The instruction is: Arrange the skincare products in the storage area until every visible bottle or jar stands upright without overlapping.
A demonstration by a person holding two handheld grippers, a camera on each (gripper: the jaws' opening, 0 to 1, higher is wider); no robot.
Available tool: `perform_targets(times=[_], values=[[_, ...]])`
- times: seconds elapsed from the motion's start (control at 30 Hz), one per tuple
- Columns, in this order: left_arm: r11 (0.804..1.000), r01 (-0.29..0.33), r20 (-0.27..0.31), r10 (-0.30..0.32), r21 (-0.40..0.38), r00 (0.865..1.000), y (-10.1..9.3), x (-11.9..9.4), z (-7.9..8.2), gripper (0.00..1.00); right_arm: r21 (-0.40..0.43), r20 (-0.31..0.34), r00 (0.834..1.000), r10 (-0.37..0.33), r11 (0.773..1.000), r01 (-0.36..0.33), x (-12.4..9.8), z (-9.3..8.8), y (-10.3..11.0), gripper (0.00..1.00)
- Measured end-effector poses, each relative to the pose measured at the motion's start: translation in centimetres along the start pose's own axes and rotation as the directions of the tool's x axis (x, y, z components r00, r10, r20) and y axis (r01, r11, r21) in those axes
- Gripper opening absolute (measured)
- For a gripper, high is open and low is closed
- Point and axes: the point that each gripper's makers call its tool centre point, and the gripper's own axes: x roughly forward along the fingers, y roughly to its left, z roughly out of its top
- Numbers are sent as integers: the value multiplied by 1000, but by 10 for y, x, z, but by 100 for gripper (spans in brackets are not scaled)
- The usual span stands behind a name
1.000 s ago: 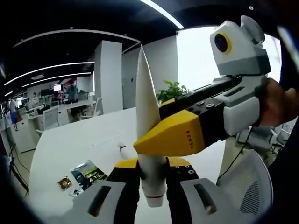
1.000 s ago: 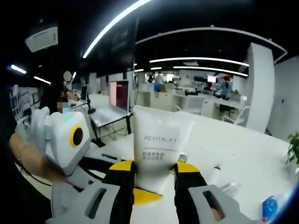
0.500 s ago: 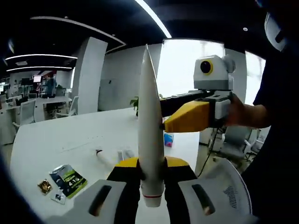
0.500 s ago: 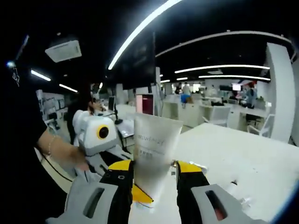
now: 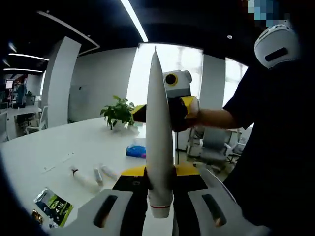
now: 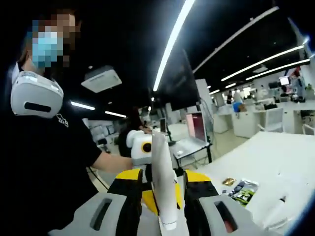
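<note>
A white skincare tube (image 5: 158, 123) stands upright, edge-on, in my left gripper (image 5: 158, 172), which is shut on its lower part; the red-ringed cap points toward the camera. Behind this tube, a person's hand holds my right gripper (image 5: 178, 101) at a distance. In the right gripper view, a second white tube (image 6: 161, 152) stands edge-on between the jaws of my right gripper (image 6: 164, 174), which is shut on it. The left gripper (image 6: 141, 147) shows small behind that tube. Both tubes are held well above the white table (image 5: 59, 147).
Several small tubes (image 5: 93, 176) lie flat on the table, with a blue packet (image 5: 135, 151), a potted plant (image 5: 118, 113) and a green sachet (image 5: 53, 206). The person's dark-sleeved body (image 6: 49, 162) fills the left. Sachets (image 6: 243, 191) lie on the table (image 6: 275, 162) at the right.
The two grippers have drawn apart, each keeping its tube. Both cameras have swung round. The right gripper's tube now shows edge-on instead of broadside.
</note>
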Motion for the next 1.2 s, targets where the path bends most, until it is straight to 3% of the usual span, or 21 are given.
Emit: perform_targets(times=[0.27, 0.47, 0.67, 0.7, 0.93, 1.2], values=[[999, 35, 6, -35, 18, 999, -13, 7, 3, 14, -60, -96, 991, 90, 994, -96, 14, -5, 13, 20], [999, 39, 17, -40, 13, 999, -8, 3, 3, 14, -91, -129, 985, 112, 988, -124, 23, -11, 17, 14], [999, 30, 16, -30, 12, 999, -3, 1, 1, 14, -184, -127, 986, 111, 974, -133, 25, -11, 18, 8], [999, 33, 12, -33, 14, 999, -3, 1, 1, 14, -229, -144, 979, 145, 958, -175, 24, -13, 22, 8], [999, 31, -4, -31, 9, 1000, 2, 2, -5, 14, -182, -150, 981, 120, 972, -147, 25, -16, 11, 6], [1000, 2, -30, -1, 1, 1000, 10, 3, -18, 16, -224, -164, 976, 143, 958, -178, 27, -28, 5, 4]])
